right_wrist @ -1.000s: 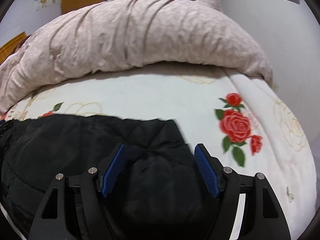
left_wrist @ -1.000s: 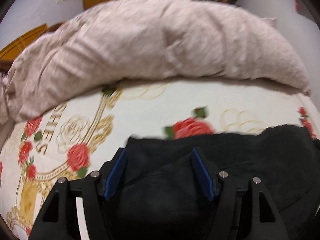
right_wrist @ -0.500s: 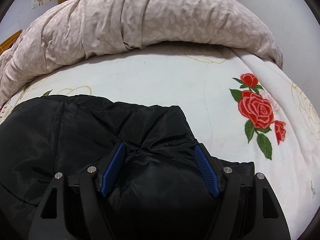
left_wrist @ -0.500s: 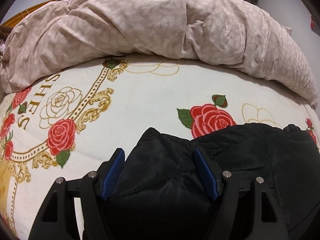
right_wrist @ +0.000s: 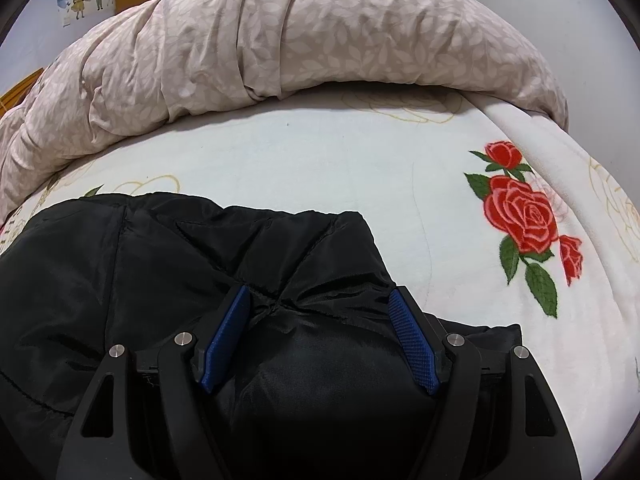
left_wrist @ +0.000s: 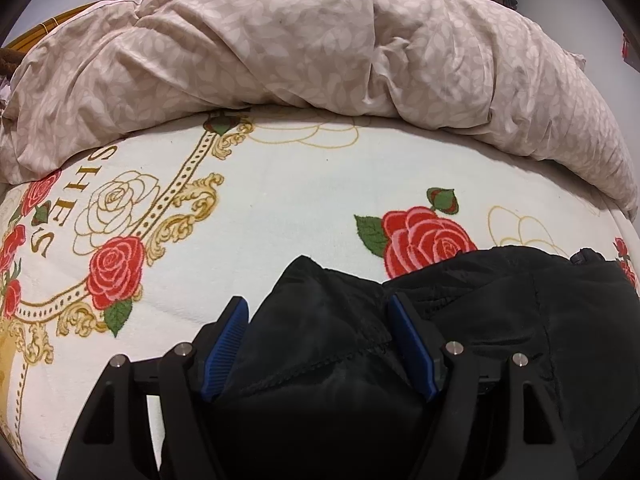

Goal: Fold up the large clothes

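A black padded jacket (left_wrist: 520, 320) lies on a white bed blanket with red roses (left_wrist: 300, 208). My left gripper (left_wrist: 318, 308) is open, its blue pads on either side of a bunched corner of the jacket at its left end. In the right wrist view the jacket (right_wrist: 140, 272) spreads to the left. My right gripper (right_wrist: 320, 296) is open, with the jacket's right corner bulging between the pads. Neither pair of pads presses the cloth.
A beige leaf-print duvet (left_wrist: 300, 40) is heaped across the far side of the bed, also in the right wrist view (right_wrist: 300, 32). The blanket (right_wrist: 460, 168) drops off at the right, next to a pale wall (right_wrist: 592, 60).
Both grippers have moved down and forward, closer to the bed. The jacket has come down onto the blanket and its corners have settled between the pads. Jaw widths look unchanged.
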Demonstrator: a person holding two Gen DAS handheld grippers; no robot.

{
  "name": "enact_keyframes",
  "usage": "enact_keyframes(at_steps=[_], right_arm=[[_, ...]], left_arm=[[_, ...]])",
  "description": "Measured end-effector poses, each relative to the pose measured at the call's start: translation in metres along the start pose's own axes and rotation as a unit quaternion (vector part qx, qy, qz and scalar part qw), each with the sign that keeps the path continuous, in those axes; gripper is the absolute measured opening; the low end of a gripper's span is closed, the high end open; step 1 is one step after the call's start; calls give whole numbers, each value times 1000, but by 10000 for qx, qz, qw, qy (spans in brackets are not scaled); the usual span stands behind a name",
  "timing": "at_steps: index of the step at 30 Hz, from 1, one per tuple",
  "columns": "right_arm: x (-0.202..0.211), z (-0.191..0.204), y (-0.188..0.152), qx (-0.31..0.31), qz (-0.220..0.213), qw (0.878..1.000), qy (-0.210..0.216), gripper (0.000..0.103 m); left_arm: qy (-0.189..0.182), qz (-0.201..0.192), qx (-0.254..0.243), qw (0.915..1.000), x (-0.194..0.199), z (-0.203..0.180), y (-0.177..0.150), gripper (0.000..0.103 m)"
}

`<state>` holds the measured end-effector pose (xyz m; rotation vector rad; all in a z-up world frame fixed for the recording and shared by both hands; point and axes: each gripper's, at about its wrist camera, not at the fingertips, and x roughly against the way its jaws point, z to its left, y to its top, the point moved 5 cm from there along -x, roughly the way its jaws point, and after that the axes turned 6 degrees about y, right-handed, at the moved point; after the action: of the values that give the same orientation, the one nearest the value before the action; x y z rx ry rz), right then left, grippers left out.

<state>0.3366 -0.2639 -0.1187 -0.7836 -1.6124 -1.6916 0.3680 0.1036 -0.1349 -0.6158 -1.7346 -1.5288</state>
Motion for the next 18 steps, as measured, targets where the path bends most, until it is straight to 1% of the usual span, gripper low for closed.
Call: enact_keyframes(at_steps=[7, 10, 12, 15, 17, 18], right_arm=[[-1, 0, 0, -6, -2, 10000, -11, 72], [7, -4, 5, -78, 112, 9999, 57, 72], [26, -6, 11, -84, 118, 9999, 94, 72], [76, -15, 20, -101, -308, 9993, 181, 72], [101, -22, 20, -166, -478, 9984, 237, 72], [114, -27, 14, -254, -526, 9979, 291, 72]], left_arm=[[8, 47, 17, 10000, -2, 0, 0, 76], [148, 175, -55, 9997, 5, -2, 8, 74], [106, 140, -74, 9998, 22, 1, 16, 72], [-44, -234, -75, 9997, 65, 12, 27, 72], [-159, -483, -73, 9987, 93, 22, 25, 72], [-203, -542, -63, 9983, 102, 28, 21, 72]])
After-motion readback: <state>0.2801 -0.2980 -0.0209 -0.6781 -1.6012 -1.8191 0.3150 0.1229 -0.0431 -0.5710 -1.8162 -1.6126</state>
